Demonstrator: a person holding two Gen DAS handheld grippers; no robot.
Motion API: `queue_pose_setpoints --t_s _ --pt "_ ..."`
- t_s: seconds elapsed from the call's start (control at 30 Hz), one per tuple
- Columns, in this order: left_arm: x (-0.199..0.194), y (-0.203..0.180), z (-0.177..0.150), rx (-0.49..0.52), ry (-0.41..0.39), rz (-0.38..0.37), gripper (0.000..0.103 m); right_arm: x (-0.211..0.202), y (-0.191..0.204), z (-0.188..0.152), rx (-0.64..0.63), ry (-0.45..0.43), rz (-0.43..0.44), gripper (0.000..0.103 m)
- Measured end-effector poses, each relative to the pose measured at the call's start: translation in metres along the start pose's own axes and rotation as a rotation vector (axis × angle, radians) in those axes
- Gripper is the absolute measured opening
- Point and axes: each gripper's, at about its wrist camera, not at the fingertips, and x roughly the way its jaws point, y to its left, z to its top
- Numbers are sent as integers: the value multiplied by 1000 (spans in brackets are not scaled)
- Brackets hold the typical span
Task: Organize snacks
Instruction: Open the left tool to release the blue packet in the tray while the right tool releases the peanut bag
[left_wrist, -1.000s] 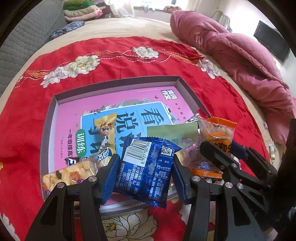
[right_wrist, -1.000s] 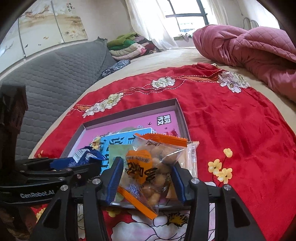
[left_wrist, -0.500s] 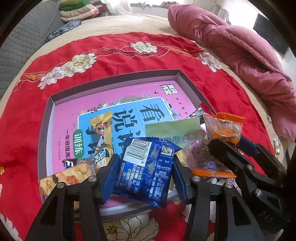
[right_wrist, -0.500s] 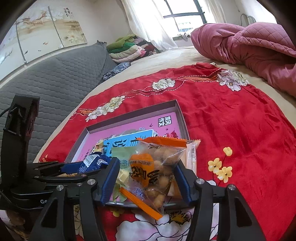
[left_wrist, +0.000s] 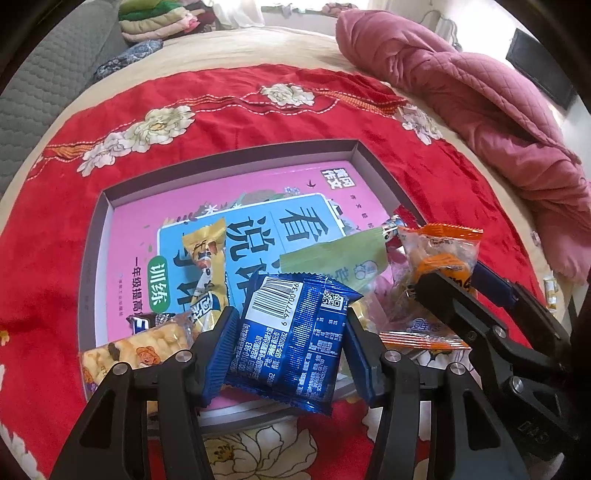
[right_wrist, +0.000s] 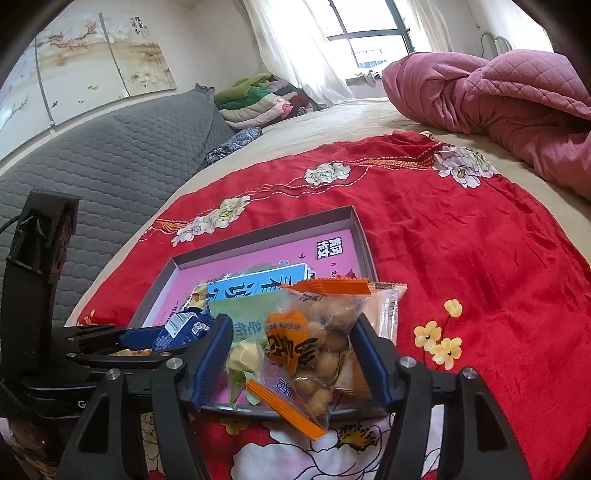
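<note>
Left gripper (left_wrist: 290, 343): its two blue pads squeeze a shiny blue snack packet (left_wrist: 291, 339) with a white barcode. The packet hangs over the near edge of the tray.
Right gripper (right_wrist: 291, 363): its blue pads squeeze a clear snack bag with orange ends (right_wrist: 314, 350), full of small round brown bites. This bag also hangs over the near edge of the tray.
Tray: a flat grey cardboard box lid (left_wrist: 236, 153) with a pink and blue picture inside. It lies on the blanket.
In the tray: a long yellow candy wrapper (left_wrist: 207, 269), a pale green flat packet (left_wrist: 332, 262), and a see-through pack of yellow crackers (left_wrist: 136, 350) at the near left corner.
Blanket: a red cloth with white flowers (right_wrist: 461, 240), spread on the bed.
Bed: a rumpled pink quilt (right_wrist: 498, 99) lies at the far right, well apart from the tray. Folded clothes in a pile (right_wrist: 258, 101) sit at the far end.
</note>
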Motion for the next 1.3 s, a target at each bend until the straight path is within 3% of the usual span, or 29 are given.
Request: queue_pose_setpoints --t_s 0.47,0.63,0.83,0.93,1.03,1.3 --pt "-15 4 0 -15 -32 -11 58 -7 -5 3 47 -42 20 79" --pt "-24 6 0 -21 -51 -12 63 -10 -8 5 54 -55 14 80" --pt "-34 8 -3 -30 -67 -11 64 -18 -2 7 18 -77 -9 81" --pt "-42 10 -7 -35 -75 -10 66 -28 5 6 -16 -98 -39 88" --pt "-52 12 -17 -60 -84 -9 75 -39 13 3 -65 -112 -67 90" --pt "-75 22 -48 -110 -91 21 76 -65 34 -17 -138 -102 -130 100"
